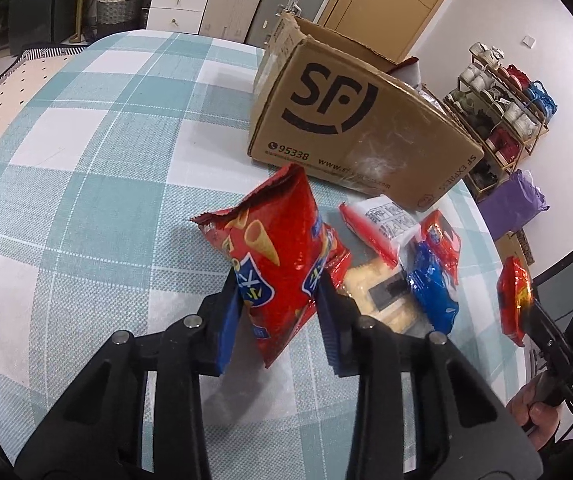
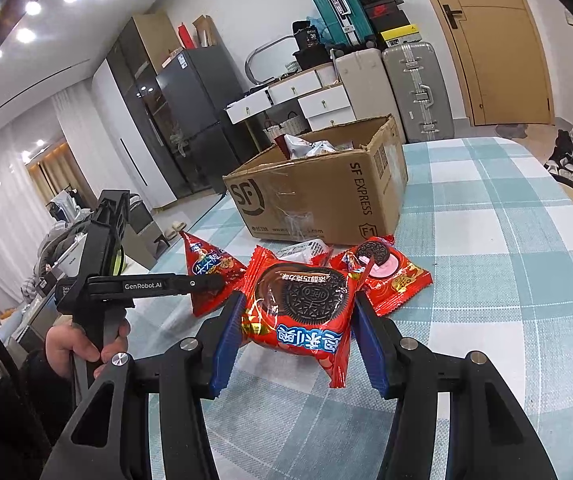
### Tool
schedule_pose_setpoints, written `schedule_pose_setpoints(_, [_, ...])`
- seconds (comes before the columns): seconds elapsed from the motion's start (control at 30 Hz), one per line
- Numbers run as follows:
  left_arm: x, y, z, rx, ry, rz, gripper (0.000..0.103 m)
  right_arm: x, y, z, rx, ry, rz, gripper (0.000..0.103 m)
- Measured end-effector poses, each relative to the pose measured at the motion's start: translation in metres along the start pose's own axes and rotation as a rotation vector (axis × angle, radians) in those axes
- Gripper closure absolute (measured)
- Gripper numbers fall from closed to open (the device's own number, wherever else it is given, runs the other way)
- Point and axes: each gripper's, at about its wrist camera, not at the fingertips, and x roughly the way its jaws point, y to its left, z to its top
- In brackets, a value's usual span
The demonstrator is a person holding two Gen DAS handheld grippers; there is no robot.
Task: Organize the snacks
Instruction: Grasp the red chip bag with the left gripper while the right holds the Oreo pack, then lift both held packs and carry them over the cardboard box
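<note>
My left gripper [image 1: 278, 292] is shut on a red bag of cone snacks [image 1: 274, 256] and holds it above the checked tablecloth; the bag also shows in the right wrist view [image 2: 210, 276]. My right gripper [image 2: 296, 320] is shut on a red Oreo packet [image 2: 300, 312], lifted off the table; that packet shows at the right edge of the left wrist view [image 1: 514, 300]. The open SF cardboard box [image 1: 362, 128] stands behind the snacks, with packets inside it [image 2: 310, 146].
On the table lie a red-and-white packet [image 1: 382, 220], a blue-and-red Oreo packet [image 1: 434, 280], a pale cracker pack [image 1: 378, 292] and a pink Oreo packet [image 2: 386, 276]. A shoe rack [image 1: 498, 108] stands beyond the table's right edge. Suitcases and drawers stand behind.
</note>
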Motion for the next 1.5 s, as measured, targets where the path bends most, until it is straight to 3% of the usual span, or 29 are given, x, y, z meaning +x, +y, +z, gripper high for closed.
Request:
schedule_pose_setpoints(0.4, [-0.038,-0.004,-0.015,0.061,-0.062,0.031,0.071,-0.01,0.015,0.002,-0.025,-0.017,0.007,0.049])
schedule_pose_setpoints(0.8, [-0.102,-0.015,-0.03,0.11,-0.159,0.079,0.071,-0.027,0.046,0.011,-0.073,-0.045,0.044,0.049])
schedule_pose_setpoints(0.97, [-0.132,-0.021,-0.034,0.121,-0.205,0.059,0.071,-0.038,0.059,0.018,-0.078,-0.064,0.072,0.049])
schedule_pose_setpoints(1.17, [-0.164,-0.028,-0.03,0.118,-0.236,0.074,0.071,-0.055,0.077,0.032,-0.097,-0.092,0.106,0.049])
schedule_pose_setpoints(1.5, [-0.217,-0.05,-0.007,0.147,-0.293,0.037,0.071,-0.085,0.095,0.072,-0.093,-0.135,0.186,0.049])
